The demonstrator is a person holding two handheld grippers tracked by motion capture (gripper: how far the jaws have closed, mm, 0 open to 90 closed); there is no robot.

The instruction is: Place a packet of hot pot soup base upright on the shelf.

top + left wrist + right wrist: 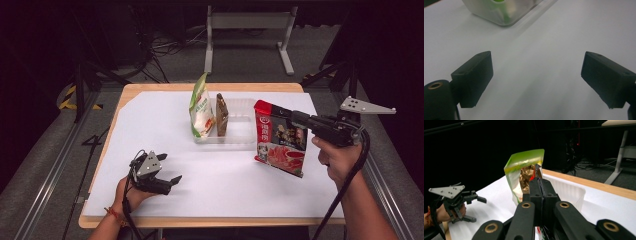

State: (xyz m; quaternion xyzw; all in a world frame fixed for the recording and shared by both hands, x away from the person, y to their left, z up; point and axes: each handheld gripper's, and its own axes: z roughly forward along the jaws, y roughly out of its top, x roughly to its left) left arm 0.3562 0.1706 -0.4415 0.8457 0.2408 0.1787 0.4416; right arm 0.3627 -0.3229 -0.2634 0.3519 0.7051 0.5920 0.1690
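Observation:
A red printed pouch hangs upright just right of the tray, its top edge pinched by my right gripper, which is shut on it. In the right gripper view the jaws press together with a sliver of the red pouch between them. My left gripper rests on the white sheet at the front left, open and holding nothing. In its own view, the left gripper has its jaws wide apart over bare white surface.
A clear plastic tray at the table's middle holds a green-and-white pouch and a slim brown pouch, both upright. A white sheet covers the wooden table. Beyond the table, a metal frame stands on dark floor.

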